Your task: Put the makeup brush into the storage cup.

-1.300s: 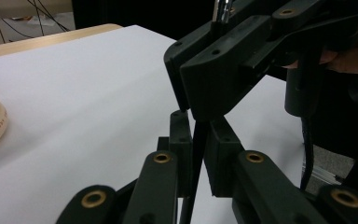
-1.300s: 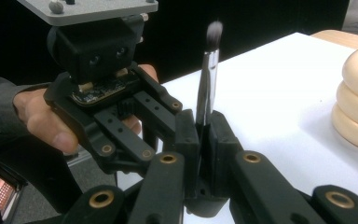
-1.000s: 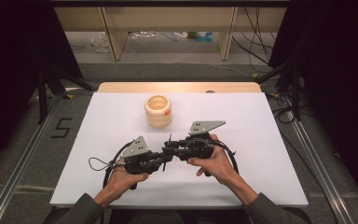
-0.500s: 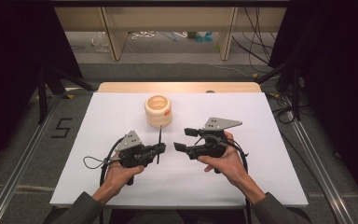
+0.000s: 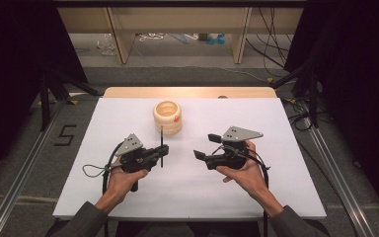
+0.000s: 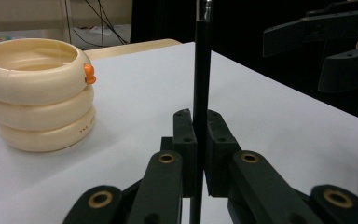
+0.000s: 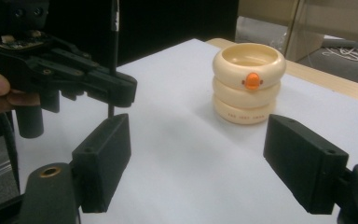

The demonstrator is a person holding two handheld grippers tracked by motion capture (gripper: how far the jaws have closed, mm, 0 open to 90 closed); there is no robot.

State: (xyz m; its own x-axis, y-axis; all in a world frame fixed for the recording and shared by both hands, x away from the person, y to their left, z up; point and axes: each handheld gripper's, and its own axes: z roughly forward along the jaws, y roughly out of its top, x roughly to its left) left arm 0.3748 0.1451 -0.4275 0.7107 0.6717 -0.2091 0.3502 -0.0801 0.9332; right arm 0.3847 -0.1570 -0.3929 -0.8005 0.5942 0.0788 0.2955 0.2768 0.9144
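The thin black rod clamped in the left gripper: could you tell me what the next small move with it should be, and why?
Probably carry the thin black rod toward the cream ringed holder. The left gripper is shut on it, upright above the white table; the right gripper, whose jaws have just been opening, holds nothing and stands apart.

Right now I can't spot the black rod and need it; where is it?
High view: the rod stands upright in the shut left claw, left of centre on the white table, just in front of the cream holder.
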